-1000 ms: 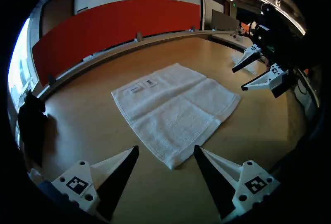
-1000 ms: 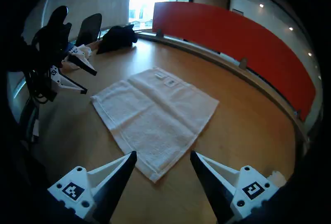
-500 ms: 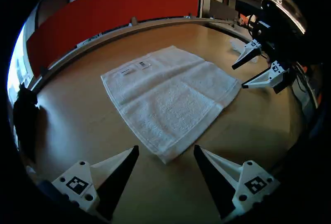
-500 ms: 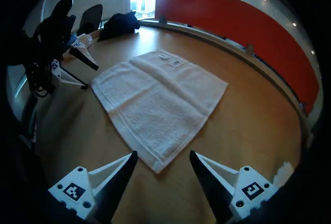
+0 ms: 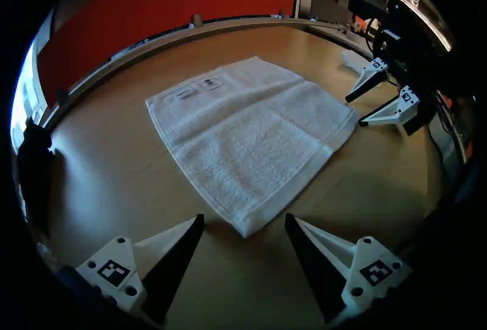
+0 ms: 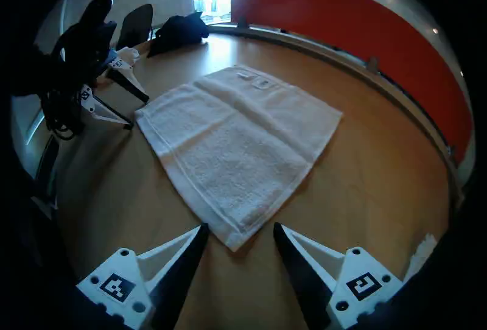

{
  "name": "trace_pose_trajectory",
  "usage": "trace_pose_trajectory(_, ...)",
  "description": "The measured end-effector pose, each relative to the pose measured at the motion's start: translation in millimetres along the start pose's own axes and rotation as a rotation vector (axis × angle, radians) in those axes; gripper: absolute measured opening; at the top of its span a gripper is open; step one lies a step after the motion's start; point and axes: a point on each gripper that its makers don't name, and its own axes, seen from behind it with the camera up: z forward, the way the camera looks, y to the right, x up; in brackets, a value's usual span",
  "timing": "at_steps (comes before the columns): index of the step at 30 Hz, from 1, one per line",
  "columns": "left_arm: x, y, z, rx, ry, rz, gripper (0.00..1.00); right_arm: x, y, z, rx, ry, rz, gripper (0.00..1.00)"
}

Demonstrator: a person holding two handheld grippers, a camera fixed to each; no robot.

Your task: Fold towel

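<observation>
Left gripper view: the towel (image 5: 255,129) is being shown lying flat on the table (image 5: 103,165) at frame centre. Its near corner is lying between the fingers of the left gripper (image 5: 243,215), which are being held apart at the lower edge. Right gripper view: the right gripper (image 6: 240,225) is likewise being held spread at lower centre, another towel corner lying just before its fingertips, unclamped.

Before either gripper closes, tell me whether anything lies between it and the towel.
Nothing visible does. The left gripper and right gripper are open, each facing a near corner of the towel, which lies flat on the wooden table.
</observation>
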Motion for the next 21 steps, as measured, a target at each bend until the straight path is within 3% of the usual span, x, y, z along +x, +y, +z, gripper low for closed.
trace_pose_trajectory(9,0.0,0.7,0.2,0.003,-0.006,0.011,0.97,0.4,-3.3,0.5,0.013,0.006,-0.002,0.72)
trace_pose_trajectory(21,0.2,2.5,-0.1,0.013,-0.013,0.006,0.66,0.3,-5.8,1.3,0.024,0.005,-0.010,0.48)
